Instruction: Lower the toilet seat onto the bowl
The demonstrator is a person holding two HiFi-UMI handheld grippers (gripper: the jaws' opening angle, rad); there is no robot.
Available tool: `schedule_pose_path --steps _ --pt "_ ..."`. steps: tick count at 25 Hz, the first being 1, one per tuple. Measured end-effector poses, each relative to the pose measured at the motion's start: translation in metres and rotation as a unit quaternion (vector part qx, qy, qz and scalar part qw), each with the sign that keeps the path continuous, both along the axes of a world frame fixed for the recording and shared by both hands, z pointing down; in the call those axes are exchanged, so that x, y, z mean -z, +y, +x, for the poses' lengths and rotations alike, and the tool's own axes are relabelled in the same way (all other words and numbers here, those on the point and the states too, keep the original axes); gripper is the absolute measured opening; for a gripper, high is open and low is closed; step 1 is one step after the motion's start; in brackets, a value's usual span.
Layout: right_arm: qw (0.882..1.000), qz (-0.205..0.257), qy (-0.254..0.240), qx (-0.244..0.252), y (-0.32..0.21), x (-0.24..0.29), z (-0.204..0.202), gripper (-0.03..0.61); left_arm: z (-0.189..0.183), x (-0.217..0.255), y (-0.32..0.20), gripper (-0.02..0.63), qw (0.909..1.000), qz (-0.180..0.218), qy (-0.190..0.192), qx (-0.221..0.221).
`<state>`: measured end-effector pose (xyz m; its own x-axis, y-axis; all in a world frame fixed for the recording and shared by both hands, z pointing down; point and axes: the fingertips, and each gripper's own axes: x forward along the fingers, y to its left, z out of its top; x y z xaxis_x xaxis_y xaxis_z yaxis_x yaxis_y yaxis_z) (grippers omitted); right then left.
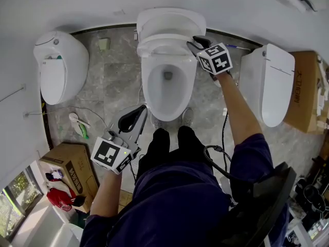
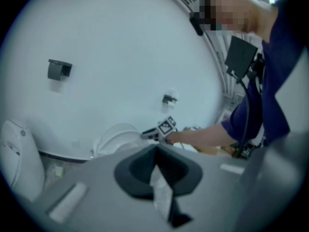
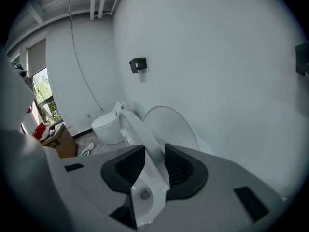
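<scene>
A white toilet stands against the wall, its bowl [image 1: 168, 94] open below me. The lid [image 1: 169, 20] leans back on the wall. The toilet seat [image 1: 163, 44] is tilted partway forward from the lid. My right gripper [image 1: 195, 44] is at the seat's right edge. In the right gripper view the seat's rim [image 3: 137, 129] runs between the two dark pads of that gripper [image 3: 154, 161], which is shut on it, with the lid [image 3: 169, 124] behind. My left gripper [image 1: 132, 118] hangs low at the bowl's front left, shut [image 2: 155, 166] and holding nothing, facing the toilet [image 2: 116, 139].
A second toilet [image 1: 59, 66] stands at the left and a third [image 1: 270, 81] at the right. Cardboard boxes sit at the lower left [image 1: 64, 163] and far right [image 1: 303, 86]. The person's shoes [image 1: 169, 138] are just in front of the bowl. A black cable [image 1: 221, 158] hangs by the right arm.
</scene>
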<state>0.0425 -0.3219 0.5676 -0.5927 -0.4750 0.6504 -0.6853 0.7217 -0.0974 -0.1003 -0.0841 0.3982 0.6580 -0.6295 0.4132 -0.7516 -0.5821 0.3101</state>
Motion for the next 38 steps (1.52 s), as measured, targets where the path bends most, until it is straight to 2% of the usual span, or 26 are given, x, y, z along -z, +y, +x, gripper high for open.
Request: schedule_pose_path --steps 18,38 --pt "0.999 -0.015 0.043 0.017 0.086 -0.004 -0.004 0.13 -0.007 0.027 0.035 0.005 0.9992 0.032 0.001 -0.023" --pt "0.991 -0.014 0.112 0.065 0.183 -0.032 -0.01 0.147 0.0 0.031 0.076 0.004 0.9982 0.04 0.001 -0.045"
